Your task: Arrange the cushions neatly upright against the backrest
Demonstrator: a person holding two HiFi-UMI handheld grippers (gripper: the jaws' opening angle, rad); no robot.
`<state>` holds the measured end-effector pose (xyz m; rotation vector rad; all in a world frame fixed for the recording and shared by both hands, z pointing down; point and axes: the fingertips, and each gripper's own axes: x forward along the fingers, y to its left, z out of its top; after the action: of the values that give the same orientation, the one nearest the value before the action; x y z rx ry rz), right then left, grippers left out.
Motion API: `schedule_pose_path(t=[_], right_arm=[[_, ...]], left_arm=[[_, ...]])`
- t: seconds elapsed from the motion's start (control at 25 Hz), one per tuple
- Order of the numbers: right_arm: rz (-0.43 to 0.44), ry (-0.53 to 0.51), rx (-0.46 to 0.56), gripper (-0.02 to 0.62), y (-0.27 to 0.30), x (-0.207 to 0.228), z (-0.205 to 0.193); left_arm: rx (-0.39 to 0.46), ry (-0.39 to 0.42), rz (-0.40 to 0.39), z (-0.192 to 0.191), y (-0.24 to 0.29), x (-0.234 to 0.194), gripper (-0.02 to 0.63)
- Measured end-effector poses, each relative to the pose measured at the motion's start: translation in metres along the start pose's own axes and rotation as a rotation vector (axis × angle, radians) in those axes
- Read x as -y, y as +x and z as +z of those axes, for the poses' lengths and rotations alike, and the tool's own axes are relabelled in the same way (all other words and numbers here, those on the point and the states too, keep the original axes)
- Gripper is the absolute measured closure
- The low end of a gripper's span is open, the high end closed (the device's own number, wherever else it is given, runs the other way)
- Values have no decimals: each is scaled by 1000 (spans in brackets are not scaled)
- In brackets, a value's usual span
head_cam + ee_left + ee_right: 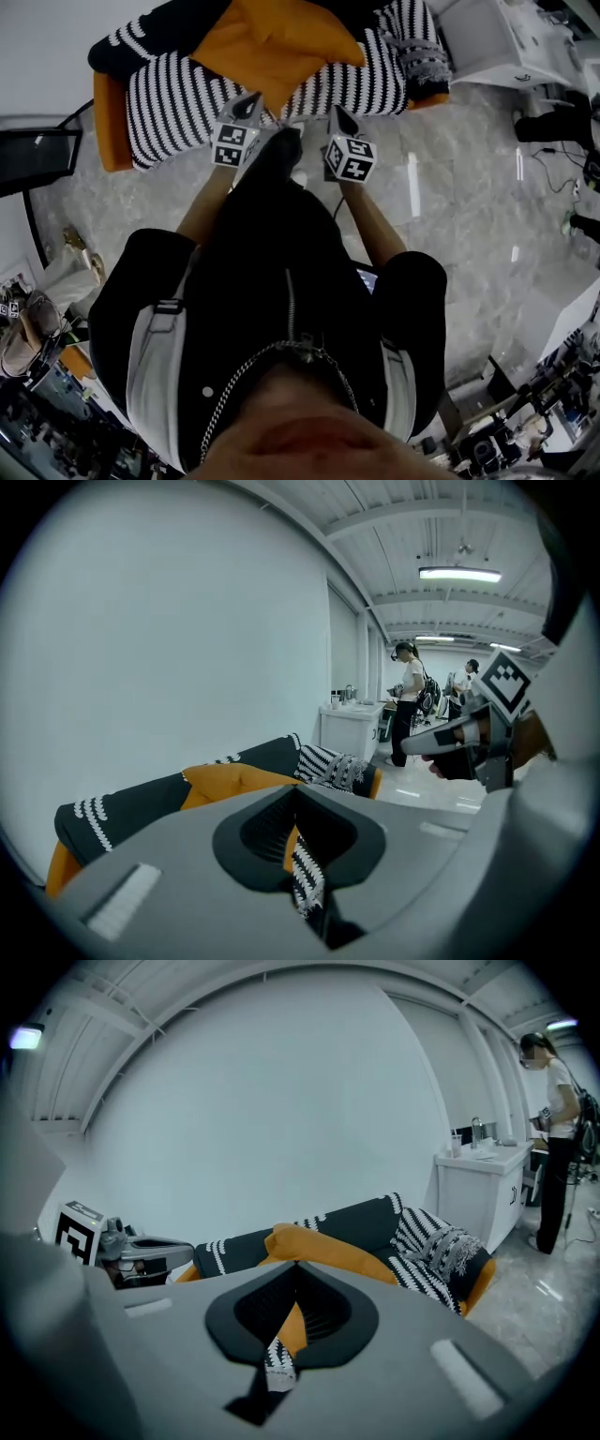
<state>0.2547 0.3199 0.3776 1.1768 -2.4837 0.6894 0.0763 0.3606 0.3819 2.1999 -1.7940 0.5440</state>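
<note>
Cushion [272, 42] — plump, orange, on striped sofa [169, 103]; left tongs [252, 103], right tongs [338, 114] clenched, empty.

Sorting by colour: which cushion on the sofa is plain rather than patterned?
The orange cushion in the middle of the sofa. The striped cushion at the sofa's right end is black-and-white patterned.

The cushion [267, 42] is plain orange, the sofa cover [173, 108] black-and-white striped, the floor [459, 206] grey marbled.
</note>
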Motion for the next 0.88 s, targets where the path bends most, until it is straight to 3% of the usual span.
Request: schedule_pose_path(t=[0.4,0.88], right_arm=[[-28,-28,-10,592,43,70,42],[51,-117,-79,592,148,92,116]], left_arm=[[-3,-51,15,16,88,-19,595],[-37,-85,45,46,162,-63,595]])
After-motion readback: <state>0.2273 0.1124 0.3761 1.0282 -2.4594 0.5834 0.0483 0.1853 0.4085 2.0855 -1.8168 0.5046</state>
